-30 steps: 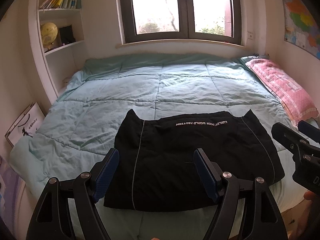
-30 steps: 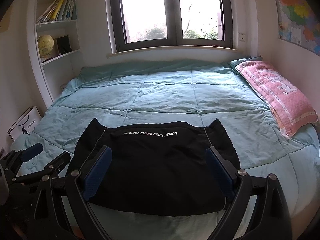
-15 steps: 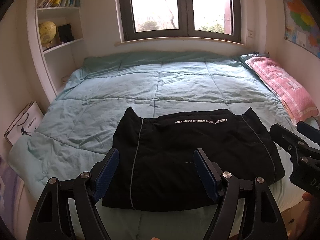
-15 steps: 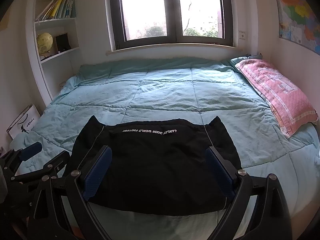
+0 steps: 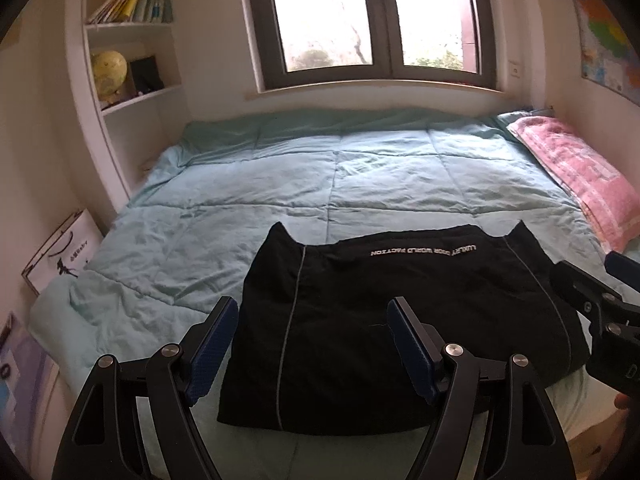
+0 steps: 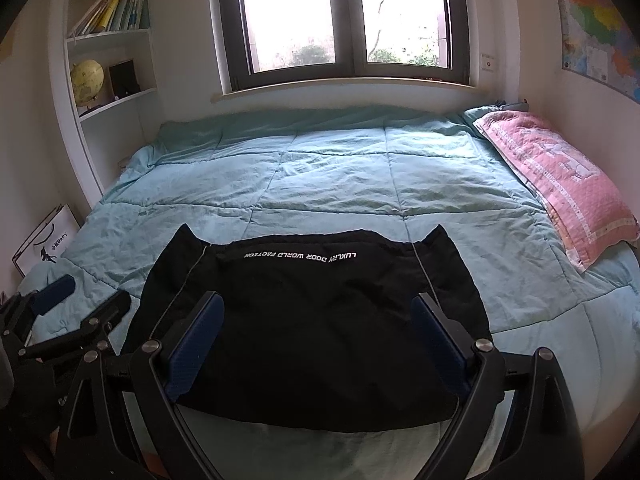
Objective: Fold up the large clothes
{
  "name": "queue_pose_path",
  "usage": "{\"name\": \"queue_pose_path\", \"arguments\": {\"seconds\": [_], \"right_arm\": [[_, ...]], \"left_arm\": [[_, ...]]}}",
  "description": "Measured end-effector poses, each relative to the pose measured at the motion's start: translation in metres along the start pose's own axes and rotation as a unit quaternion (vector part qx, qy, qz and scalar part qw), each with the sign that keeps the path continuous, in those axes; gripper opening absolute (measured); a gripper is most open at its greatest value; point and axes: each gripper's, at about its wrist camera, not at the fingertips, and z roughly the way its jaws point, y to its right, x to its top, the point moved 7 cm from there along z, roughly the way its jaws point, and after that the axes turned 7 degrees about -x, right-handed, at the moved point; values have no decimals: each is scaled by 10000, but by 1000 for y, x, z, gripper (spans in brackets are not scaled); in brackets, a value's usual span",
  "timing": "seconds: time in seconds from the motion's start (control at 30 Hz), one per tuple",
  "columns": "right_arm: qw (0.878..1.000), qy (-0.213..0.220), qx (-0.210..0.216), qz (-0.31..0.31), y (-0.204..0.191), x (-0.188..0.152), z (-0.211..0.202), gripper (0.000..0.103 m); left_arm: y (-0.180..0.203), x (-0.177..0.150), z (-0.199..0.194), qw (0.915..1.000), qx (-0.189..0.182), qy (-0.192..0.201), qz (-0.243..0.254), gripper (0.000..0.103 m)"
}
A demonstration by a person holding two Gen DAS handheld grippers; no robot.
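Black garment (image 5: 400, 320): folded flat on teal quilt (image 5: 320, 184), unchanged over the past second; fold apparently complete. Left gripper (image 5: 312, 344), right gripper (image 6: 316, 340): spread wide, empty, hovering.

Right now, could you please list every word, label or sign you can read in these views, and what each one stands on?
"LUXURY DOOR WORLD FACTION": white print, upside down from here, on the black garment.
"Baby": on the white paper bag beside the bed; the small characters before it are too blurred.
Wall map: labels too small to read.
Book spines on the shelf: unreadable.
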Motion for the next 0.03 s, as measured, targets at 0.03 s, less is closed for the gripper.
{"name": "queue_pose_path", "arguments": {"seconds": [0.03], "right_arm": [[10000,-10,-2,-4,0,0,1,96]], "left_arm": [[-1,0,3,9999,-101,-57,-33,78]]}}
